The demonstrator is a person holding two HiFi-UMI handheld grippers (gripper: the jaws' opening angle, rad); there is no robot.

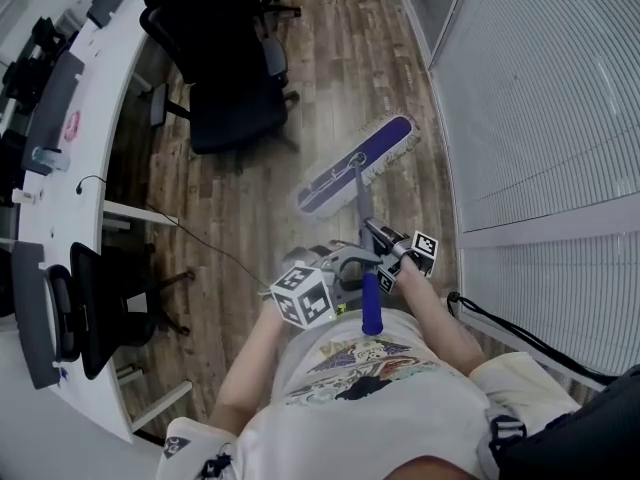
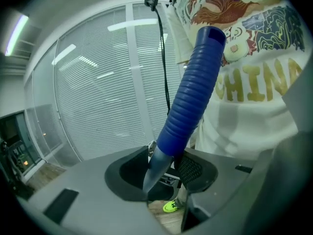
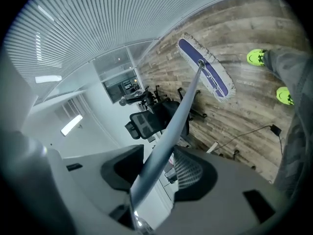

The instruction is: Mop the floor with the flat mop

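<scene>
— What is the left claw (image 2: 164, 174) doing?

— It is clamped on the mop's pole (image 2: 155, 164), right where the grey tube comes out of the blue grip (image 2: 193, 92). The two dark pads sit partly apart with the tube squeezed between them. The blue grip sticks up past the claw toward the person's printed shirt (image 2: 254, 82).

— And the right claw (image 3: 160, 166)?

— Also closed on the pole (image 3: 182, 110), further down it, with the jaws about half spread and the grey tube running out between the pads toward the mop head (image 3: 205, 72).

— How are the hands set?

— In the head view both are held close in front of the belly. The left claw (image 1: 352, 280) lies nearer the body and points across to the right and somewhat downward. The right claw (image 1: 392, 256) is just beyond it and points nearly level.

— Where is the mop itself?

— Its blue pad with the white fringe (image 1: 355, 163) lies flat on the wooden floor (image 1: 230, 208), slanted, ahead of the person. It sits between the black office chair (image 1: 235, 98) and the wall of blinds (image 1: 540, 98). The curved white table (image 1: 70, 218) is well off to the left.
</scene>
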